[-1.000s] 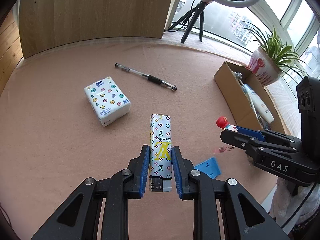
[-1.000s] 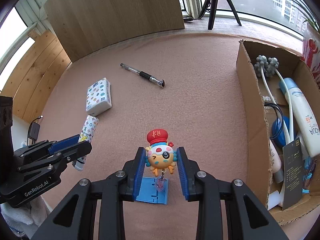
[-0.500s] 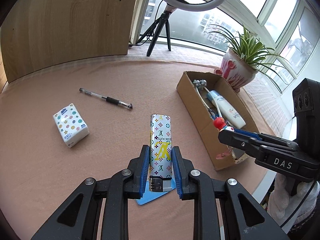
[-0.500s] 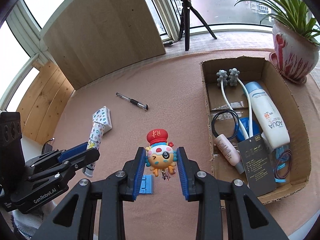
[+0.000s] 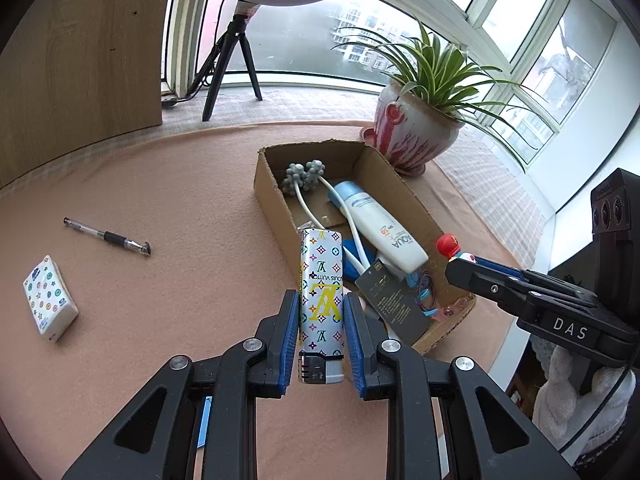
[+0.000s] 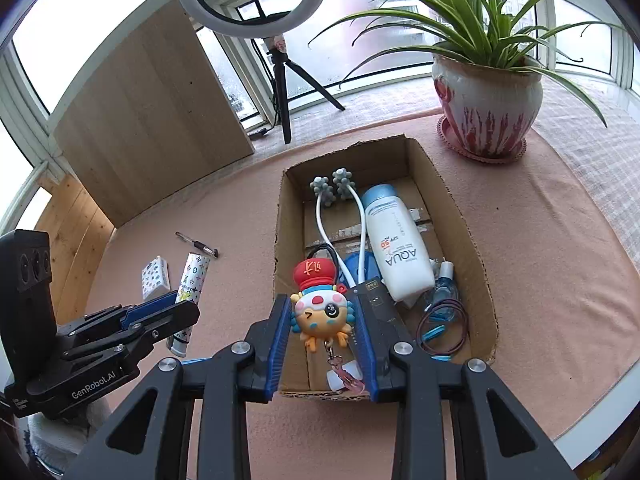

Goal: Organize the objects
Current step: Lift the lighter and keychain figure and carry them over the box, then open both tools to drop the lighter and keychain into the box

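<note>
I swung both tongs from open surface toward box (image 6: 476, 240). Left tongs (image 5: 322, 316) pinching lighter (image 5: 321, 288) beside box; right tongs (image 6: 322, 320) pinching keychain (image 6: 320, 304) over box's near end. Drop-off next, I judge.

Lighter (image 5: 321, 304) clamped between the left gripper (image 5: 321, 322) pads: "LOUIS VUITTON" and yellow "LV" monogram; right gripper (image 5: 560, 312) body, right of it: "DAS"; left gripper body seen from the right wrist, left of that claw: "GenRobot.AI"; white bottle (image 6: 398, 248) in the cardboard box (image 6: 476, 264), ahead of the right claw: "AQUA", "SPF 50"; red hat of the keychain figure (image 6: 320, 304) gripped there: one character, unreadable.
</note>
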A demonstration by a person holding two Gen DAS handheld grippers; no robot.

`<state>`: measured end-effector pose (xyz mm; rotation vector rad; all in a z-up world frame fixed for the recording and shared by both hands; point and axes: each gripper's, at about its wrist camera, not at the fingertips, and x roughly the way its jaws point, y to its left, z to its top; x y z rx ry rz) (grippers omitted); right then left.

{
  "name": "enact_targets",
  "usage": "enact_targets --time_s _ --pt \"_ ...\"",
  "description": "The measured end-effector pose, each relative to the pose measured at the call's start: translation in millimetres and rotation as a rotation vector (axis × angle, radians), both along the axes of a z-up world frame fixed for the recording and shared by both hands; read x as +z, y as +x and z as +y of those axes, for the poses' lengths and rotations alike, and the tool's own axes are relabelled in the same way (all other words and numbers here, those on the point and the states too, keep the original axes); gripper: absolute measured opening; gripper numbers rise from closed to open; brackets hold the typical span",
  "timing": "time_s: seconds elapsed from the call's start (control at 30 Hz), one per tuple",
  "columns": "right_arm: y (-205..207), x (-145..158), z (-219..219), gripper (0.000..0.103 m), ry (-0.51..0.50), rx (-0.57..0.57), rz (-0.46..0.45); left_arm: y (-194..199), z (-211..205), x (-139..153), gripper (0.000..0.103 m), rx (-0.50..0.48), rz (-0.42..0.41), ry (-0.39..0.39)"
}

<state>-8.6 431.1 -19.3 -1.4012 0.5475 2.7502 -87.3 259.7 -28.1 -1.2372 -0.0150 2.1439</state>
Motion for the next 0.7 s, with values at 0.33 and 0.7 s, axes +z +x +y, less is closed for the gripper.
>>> enact_targets --time_s 0.33,0.7 --pt "1.0 -6.3 35.7 0.029 0.001 -0.045 -0.007 -6.7 52.2 -9.7 0.024 -0.054 -0.014 -0.005" --pt "-0.9 -11.5 52.6 0.031 -0.035 -0.060 0.002 -11.7 68.2 -18.9 0.038 -0.063 -0.019 -0.035"
